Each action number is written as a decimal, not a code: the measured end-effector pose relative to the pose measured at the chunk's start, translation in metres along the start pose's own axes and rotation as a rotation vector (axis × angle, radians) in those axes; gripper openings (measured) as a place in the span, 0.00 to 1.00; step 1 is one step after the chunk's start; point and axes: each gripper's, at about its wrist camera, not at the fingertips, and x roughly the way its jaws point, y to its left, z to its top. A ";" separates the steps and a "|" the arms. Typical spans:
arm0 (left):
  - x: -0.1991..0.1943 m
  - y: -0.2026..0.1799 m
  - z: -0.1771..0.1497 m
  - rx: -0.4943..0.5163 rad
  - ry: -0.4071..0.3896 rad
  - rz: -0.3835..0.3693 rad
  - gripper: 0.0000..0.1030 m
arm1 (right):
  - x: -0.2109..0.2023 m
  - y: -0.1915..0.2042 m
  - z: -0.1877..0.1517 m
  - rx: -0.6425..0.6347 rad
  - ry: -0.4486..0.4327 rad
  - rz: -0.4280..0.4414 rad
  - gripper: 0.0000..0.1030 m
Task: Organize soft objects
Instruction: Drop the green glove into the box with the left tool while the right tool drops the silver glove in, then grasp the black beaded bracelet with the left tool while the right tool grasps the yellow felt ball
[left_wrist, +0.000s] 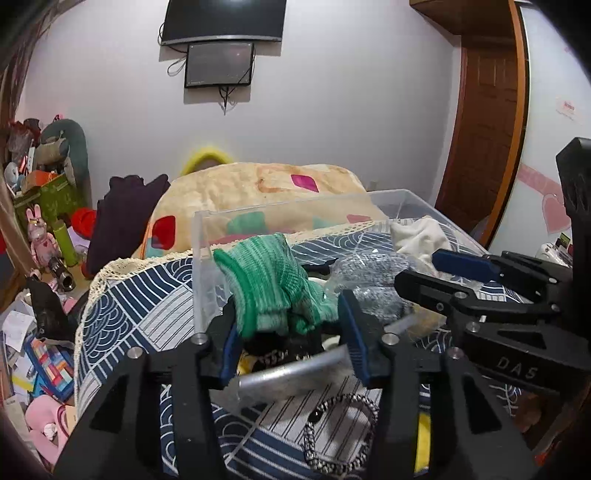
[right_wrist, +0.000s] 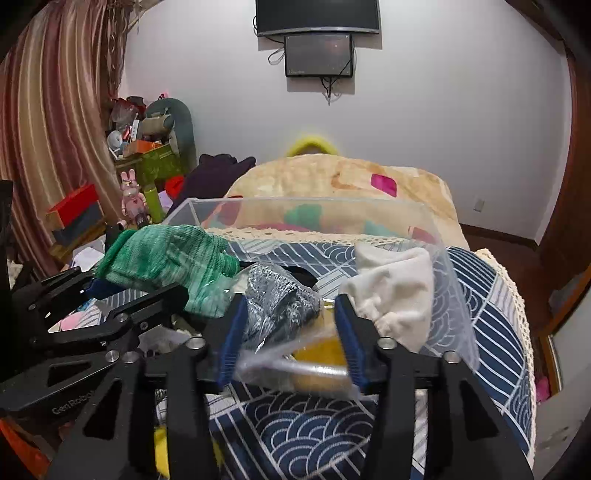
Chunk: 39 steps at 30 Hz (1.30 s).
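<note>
Hanging half-open over a clear bin (left_wrist: 288, 214) on the bed: left hand-held gripper (left_wrist: 291, 332) loosely around a green knit (left_wrist: 269, 280), right hand-held gripper (right_wrist: 291, 332) straddling a bagged grey knit (right_wrist: 280, 302), neither clamped.

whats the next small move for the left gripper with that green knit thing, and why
Probably draw the left gripper straight back. Its jaws stand apart, and the green knit piece sits draped over the near wall of the clear plastic bin, its lower end between the pads but seemingly not pinched. It looks released, so backing off without snagging it seems the safest step.
</note>
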 end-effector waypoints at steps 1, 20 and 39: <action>-0.004 -0.001 0.000 0.003 -0.005 -0.005 0.51 | -0.004 0.000 -0.001 -0.004 -0.007 -0.003 0.52; -0.083 0.002 -0.018 -0.009 -0.116 0.028 0.98 | -0.063 0.011 -0.019 -0.002 -0.118 0.055 0.67; -0.043 0.013 -0.082 -0.053 0.122 -0.044 0.55 | -0.010 0.047 -0.073 -0.039 0.086 0.139 0.55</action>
